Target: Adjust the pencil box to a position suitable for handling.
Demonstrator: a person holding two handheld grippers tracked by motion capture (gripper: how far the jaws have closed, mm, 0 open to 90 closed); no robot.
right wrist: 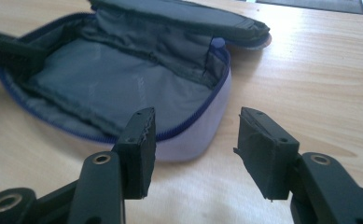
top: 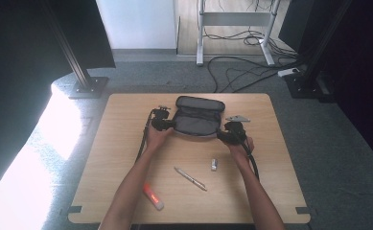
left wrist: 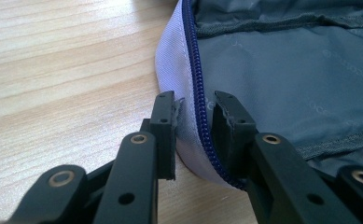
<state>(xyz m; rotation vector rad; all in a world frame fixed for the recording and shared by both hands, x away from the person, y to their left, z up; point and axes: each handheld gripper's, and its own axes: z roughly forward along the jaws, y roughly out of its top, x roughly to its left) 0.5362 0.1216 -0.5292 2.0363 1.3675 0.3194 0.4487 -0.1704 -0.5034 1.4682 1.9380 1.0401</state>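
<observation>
I've got the left gripper (left wrist: 193, 109) pinching the pouch (top: 198, 117) rim at frame center, right gripper (right wrist: 195, 140) spread w/ nothing between, so fabric could slip if I tug too hard.

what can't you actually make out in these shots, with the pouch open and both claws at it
- Left claw, left gripper view: its jaws straddle the pouch rim and zipper; whether the pads press it is unclear.
- High view: the small white thing near the pen is too small to identify.
- Right gripper view: the raised flap hides the pouch's far inner wall.
- High view: the orange-and-white tube label is unreadable.
</observation>
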